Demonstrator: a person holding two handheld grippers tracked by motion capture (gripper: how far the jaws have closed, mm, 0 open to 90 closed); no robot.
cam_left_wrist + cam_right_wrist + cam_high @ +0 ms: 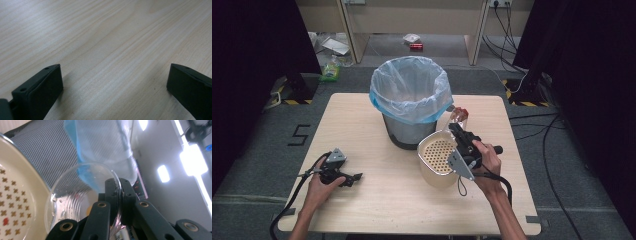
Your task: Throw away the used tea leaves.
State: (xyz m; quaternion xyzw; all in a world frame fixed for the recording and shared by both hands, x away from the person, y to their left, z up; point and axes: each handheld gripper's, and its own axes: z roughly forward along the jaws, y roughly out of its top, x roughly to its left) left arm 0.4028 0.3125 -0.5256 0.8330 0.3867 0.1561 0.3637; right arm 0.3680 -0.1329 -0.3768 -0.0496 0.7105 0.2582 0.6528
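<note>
Our left gripper (354, 176) rests on the table (377, 210) left of the bin (411, 100), jaws wide apart and empty. Our right gripper (117, 195), right of the bin, pinches the clear plastic cup (75, 197) by its rim, over the cream strainer basket (437, 157). It looks light, thin, slippery and easily crushed, so a gentle rim hold suits; the right gripper view shows droplets inside

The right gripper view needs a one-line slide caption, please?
Hand-held gripper pinching a clear plastic cup by its rim, beside the perforated cream basket.

Light wood table (377, 200): lined bin (411, 100), cream perforated basket (437, 157), left hand-held gripper (352, 177).
</note>
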